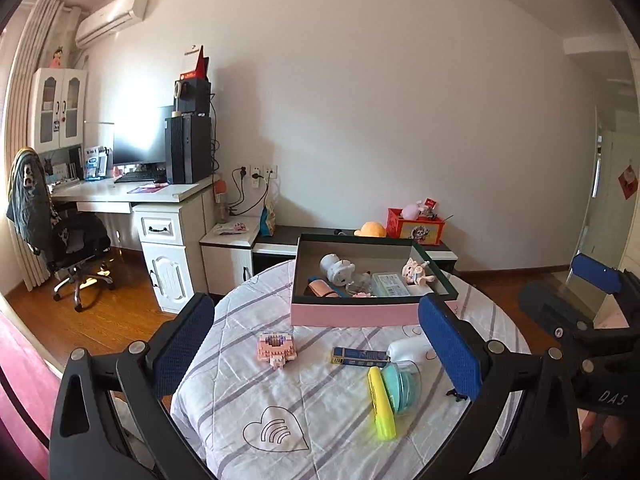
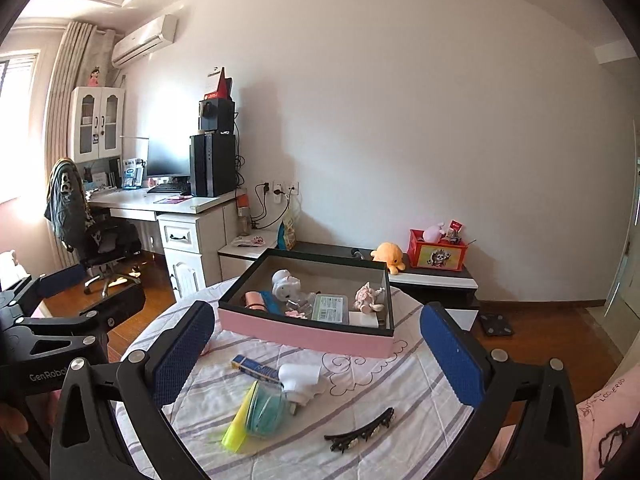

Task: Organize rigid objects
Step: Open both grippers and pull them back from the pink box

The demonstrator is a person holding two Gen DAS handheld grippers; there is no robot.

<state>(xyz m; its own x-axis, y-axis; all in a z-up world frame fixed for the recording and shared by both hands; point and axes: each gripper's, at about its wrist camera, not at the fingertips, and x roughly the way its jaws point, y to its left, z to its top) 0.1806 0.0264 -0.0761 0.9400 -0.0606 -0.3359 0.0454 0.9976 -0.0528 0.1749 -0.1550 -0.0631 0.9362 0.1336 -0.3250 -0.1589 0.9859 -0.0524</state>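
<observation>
A pink box (image 1: 352, 316) with a dark rim sits at the far side of the round table and holds a white figurine (image 1: 338, 270), a small doll (image 1: 416, 272) and a clear case. In front of it lie a pink block toy (image 1: 277, 349), a blue packet (image 1: 360, 356), a white charger (image 1: 408, 348), a teal round container (image 1: 404, 384) and a yellow highlighter (image 1: 382, 404). A black hair clip (image 2: 360, 430) lies nearest. My left gripper (image 1: 320, 344) and right gripper (image 2: 316, 352) both hover above the table, open wide and empty.
The table wears a striped cloth (image 2: 380, 396) with a heart print. Behind it stand a low cabinet (image 2: 432, 280) with an orange plush and a red box, a white desk (image 1: 132, 194) and an office chair (image 1: 72, 240). A scale (image 2: 496, 324) lies on the wooden floor.
</observation>
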